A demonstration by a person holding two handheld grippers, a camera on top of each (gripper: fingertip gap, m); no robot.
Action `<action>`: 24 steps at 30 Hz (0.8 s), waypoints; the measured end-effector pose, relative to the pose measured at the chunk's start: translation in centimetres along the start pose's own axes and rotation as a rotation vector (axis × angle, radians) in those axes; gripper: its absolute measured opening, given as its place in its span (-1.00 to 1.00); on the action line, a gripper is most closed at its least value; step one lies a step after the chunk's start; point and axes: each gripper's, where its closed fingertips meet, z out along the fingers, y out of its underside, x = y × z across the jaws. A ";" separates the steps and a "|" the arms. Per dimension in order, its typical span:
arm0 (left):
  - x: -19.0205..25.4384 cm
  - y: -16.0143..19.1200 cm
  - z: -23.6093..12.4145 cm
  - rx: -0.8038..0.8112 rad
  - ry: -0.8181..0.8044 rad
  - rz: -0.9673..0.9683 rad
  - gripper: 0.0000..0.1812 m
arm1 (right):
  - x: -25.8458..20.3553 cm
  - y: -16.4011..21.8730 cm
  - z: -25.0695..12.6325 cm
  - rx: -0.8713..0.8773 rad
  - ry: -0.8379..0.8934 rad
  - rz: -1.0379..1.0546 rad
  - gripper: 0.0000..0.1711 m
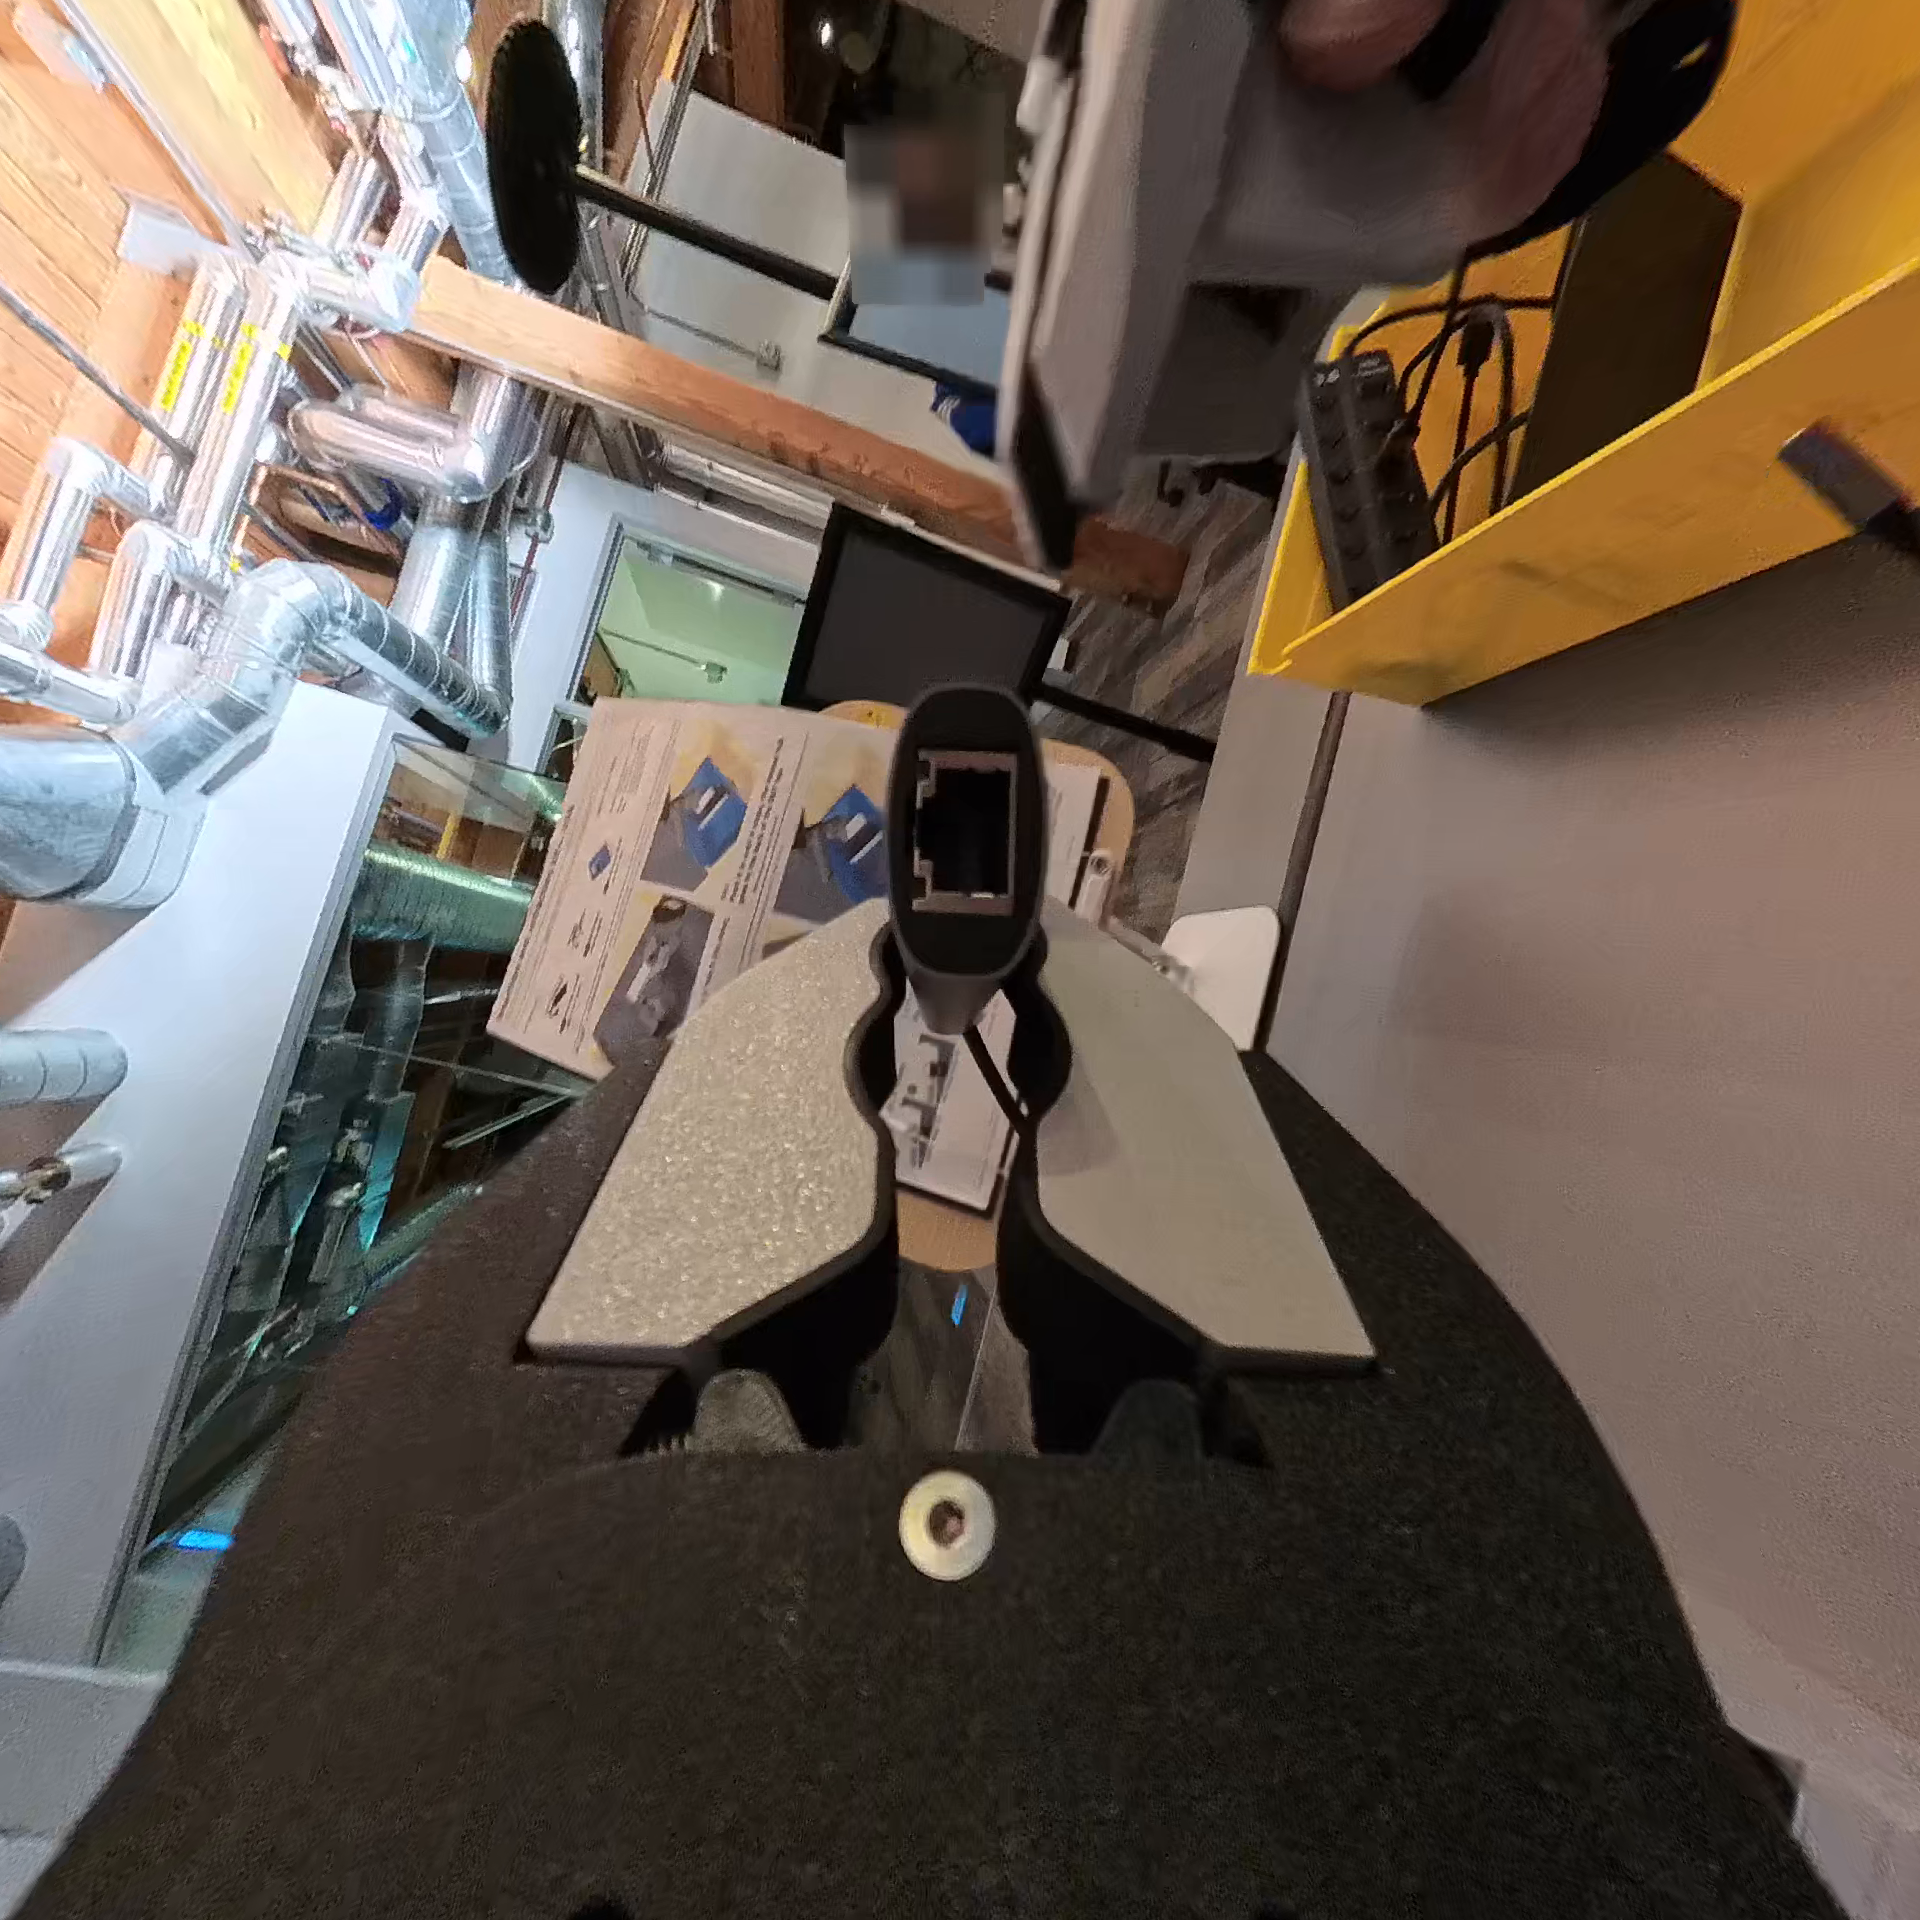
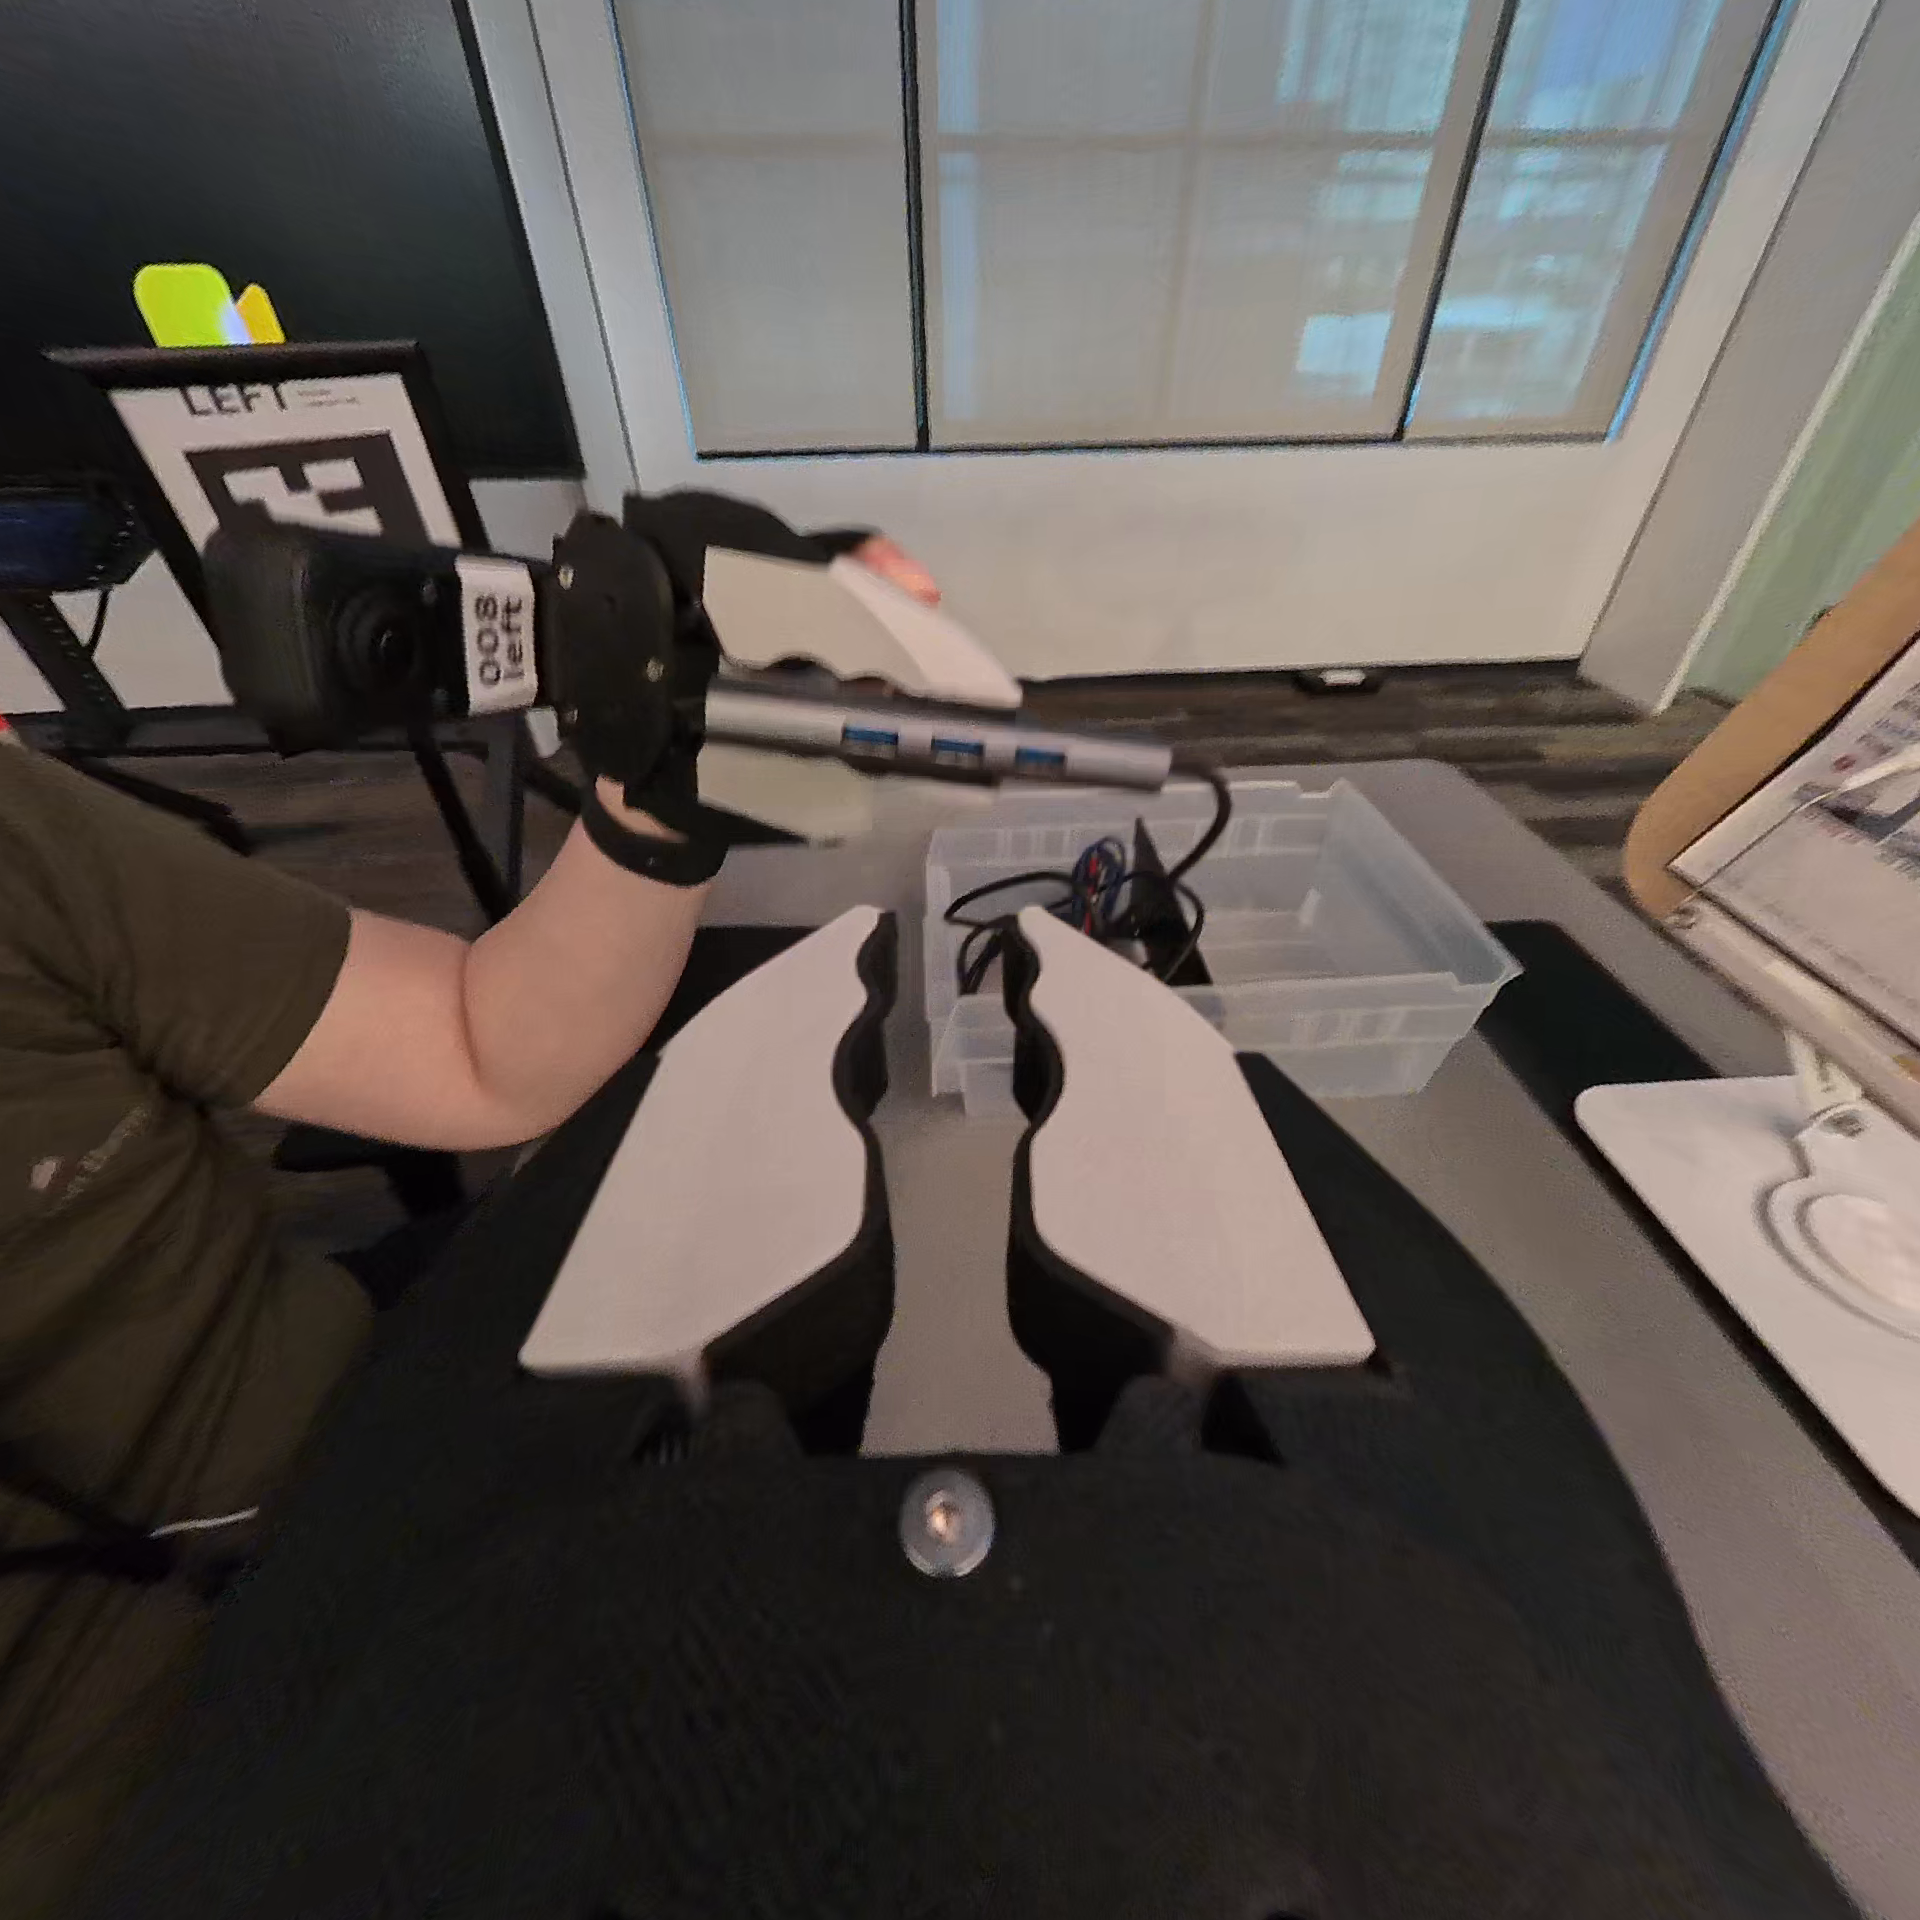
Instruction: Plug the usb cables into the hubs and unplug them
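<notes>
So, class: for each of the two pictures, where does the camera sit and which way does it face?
Left wrist view: on the left gripper, rolled sideways, facing along the clamped hub; own fingers show.
Right wrist view: on the right gripper, facing a clear bin on the table and windows; own open fingers and the person's arm show.
Shared: the hub.

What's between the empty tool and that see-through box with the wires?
Nothing. In the right wrist view, the right tool hangs open just before the clear box, with only bare grey table below. The cables lie inside the box.
</notes>
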 end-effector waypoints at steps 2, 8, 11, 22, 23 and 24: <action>-0.9 1.0 -0.6 -0.020 -0.024 -0.015 -0.81 | -0.7 1.6 0.7 -0.070 -0.064 -0.021 -0.78; -3.2 3.5 -2.7 -0.051 -0.085 -0.073 -0.81 | -3.0 9.5 4.7 -0.355 -0.163 -0.227 -0.76; -3.7 3.9 -3.3 -0.044 -0.097 -0.091 -0.81 | -4.9 14.2 5.5 -0.561 -0.195 -0.372 -0.76; -4.6 3.4 -4.2 0.018 -0.116 -0.118 -0.81 | -7.6 25.1 -0.3 -0.818 -0.207 -0.392 -0.75; -4.6 3.3 -4.3 0.022 -0.117 -0.119 -0.81 | -7.7 25.6 -0.4 -0.823 -0.213 -0.409 -0.72; -4.7 3.3 -4.4 0.024 -0.118 -0.119 -0.81 | -7.8 26.2 -0.3 -0.835 -0.218 -0.424 -0.68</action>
